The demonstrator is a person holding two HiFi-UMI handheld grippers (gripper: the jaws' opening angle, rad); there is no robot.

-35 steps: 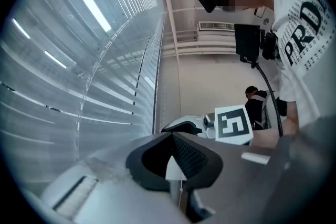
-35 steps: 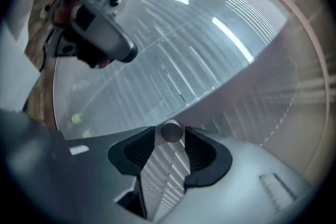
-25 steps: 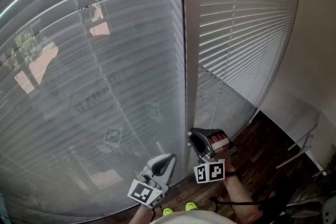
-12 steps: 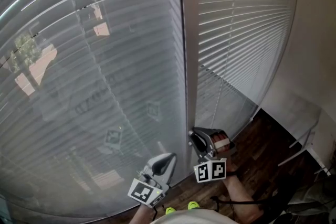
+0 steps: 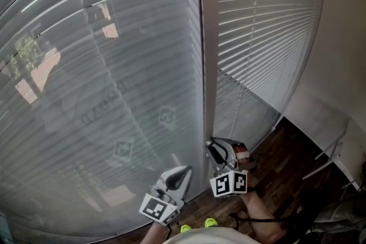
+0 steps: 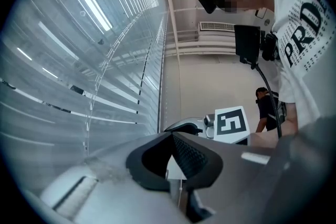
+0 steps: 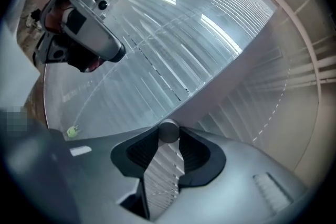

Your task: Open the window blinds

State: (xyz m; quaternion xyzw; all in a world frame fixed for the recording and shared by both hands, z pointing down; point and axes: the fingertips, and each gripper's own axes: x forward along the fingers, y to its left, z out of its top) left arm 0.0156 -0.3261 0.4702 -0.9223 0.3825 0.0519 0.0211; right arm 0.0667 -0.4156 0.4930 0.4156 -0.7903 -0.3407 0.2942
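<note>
Seen from above, a person stands close to two windows covered by blinds, with a pale upright frame post [image 5: 207,66] between them. The left blind [image 5: 114,77] and the right blind [image 5: 263,26] hang full length, their slats turned nearly flat. Only thin slits of light show near the top, so the blinds are not yet open. Dark wooden floor [image 5: 286,163] shows at lower right.

The right gripper [image 5: 217,152] is held low, beside the foot of the frame post. Its own view shows the jaws clamped on a small round grey rod [image 7: 169,131] pinched at their tips, most likely the turning rod of a blind.

The left gripper [image 5: 180,175] is just beside it, in front of the left blind. Its jaw tips are drawn together. A thin cord [image 6: 181,189] shows in the gap behind the tips, but whether it is pinched is unclear.

The step in hand appears to be gripping the rod to tilt the slats. The next move probably calls for twisting the rod about its own length, with the grip kept firm so the smooth rod does not slip.
</note>
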